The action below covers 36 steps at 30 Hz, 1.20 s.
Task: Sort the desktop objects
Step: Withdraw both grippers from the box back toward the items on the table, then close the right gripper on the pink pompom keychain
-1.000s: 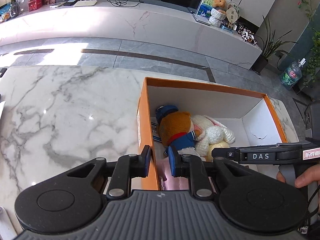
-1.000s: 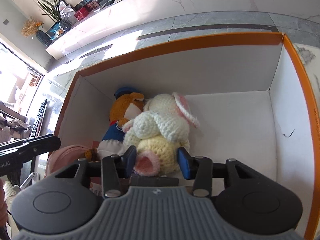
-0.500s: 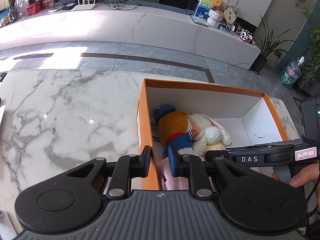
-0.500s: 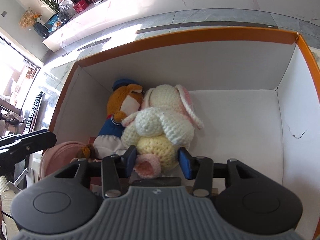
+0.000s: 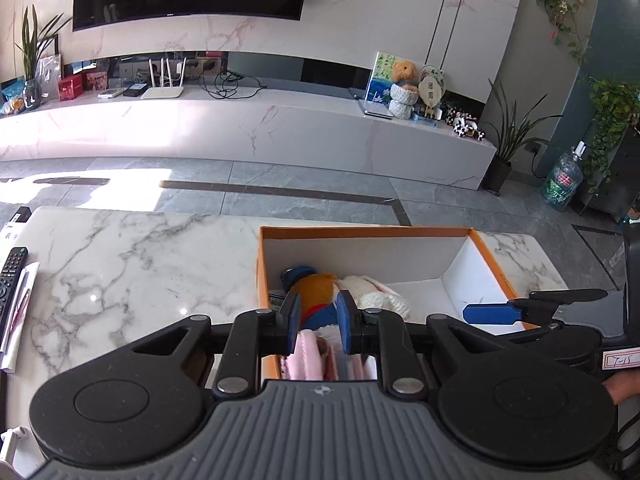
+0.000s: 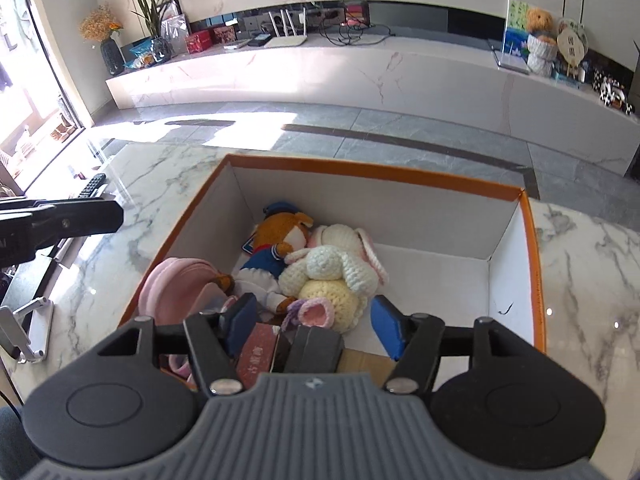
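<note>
An orange box (image 6: 372, 168) with white inner walls stands on the marble table (image 5: 140, 264). In it lie a brown bear in a blue sailor suit (image 6: 280, 240), a cream crocheted bunny (image 6: 336, 268), a pink soft item (image 6: 176, 284), a small red carton (image 6: 256, 354) and a dark block (image 6: 316, 348). My right gripper (image 6: 314, 316) hovers above the box's near end. Its jaws are opening, with nothing between the pads and the bunny below them. My left gripper (image 5: 318, 320) hangs over the box's left near corner (image 5: 262, 300), with a narrow bare gap between its blue pads.
A black remote (image 5: 10, 276) and papers (image 5: 18, 320) lie at the table's left edge. A white metal stand (image 6: 28, 324) sits near the left front. A hand (image 5: 622, 386) holds the right gripper's handle. Beyond the table are grey floor and a long marble bench.
Both grippers have risen and drawn back from the box, so both views now take in the room. The right jaws have spread wider, off the bunny. The left jaws keep the same gap.
</note>
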Available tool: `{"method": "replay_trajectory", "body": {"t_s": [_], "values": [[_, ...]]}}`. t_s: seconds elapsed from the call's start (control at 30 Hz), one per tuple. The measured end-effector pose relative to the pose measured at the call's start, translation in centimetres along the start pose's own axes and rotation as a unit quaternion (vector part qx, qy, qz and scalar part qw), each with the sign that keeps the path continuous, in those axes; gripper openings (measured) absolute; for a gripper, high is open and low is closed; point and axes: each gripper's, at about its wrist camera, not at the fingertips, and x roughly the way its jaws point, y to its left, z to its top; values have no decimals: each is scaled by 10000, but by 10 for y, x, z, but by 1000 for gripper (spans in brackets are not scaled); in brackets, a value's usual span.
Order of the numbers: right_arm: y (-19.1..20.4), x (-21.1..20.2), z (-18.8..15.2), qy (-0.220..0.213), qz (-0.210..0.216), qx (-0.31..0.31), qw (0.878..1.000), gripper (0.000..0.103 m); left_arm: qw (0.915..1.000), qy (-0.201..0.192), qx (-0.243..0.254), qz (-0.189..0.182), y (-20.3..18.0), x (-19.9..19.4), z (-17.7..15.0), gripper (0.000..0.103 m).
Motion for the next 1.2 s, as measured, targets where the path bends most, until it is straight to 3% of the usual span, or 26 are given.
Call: {"method": "replay_trajectory", "body": {"t_s": [0.17,0.23,0.4,0.6,0.8,0.93,1.2], "values": [[8,-50,-27,-596,57,-26,9982,70,9993,-255,207,-175,-27,-29,-18,23],[11,-66,-40,-756,90,-45,9971,71,9988,-332,314,-196,-38,-38,-28,28],[13,-97,-76,-1011,20,33,9949,76,9957,-528,717,-272,-65,-56,-58,51],[8,-123,-123,-1411,-168,278,9895,82,9923,-810,918,-167,-84,-67,-102,56],[1,-129,-168,-1469,-773,554,9846,82,9960,-600,616,-244,-87,-68,-137,57],[-6,-126,-198,-1264,-1231,661,9821,82,9975,-242,618,-255,-85,-65,-160,57],[-20,-120,-241,-737,-1448,967,9820,83,9946,712,712,-250,-90,-48,-197,57]]}}
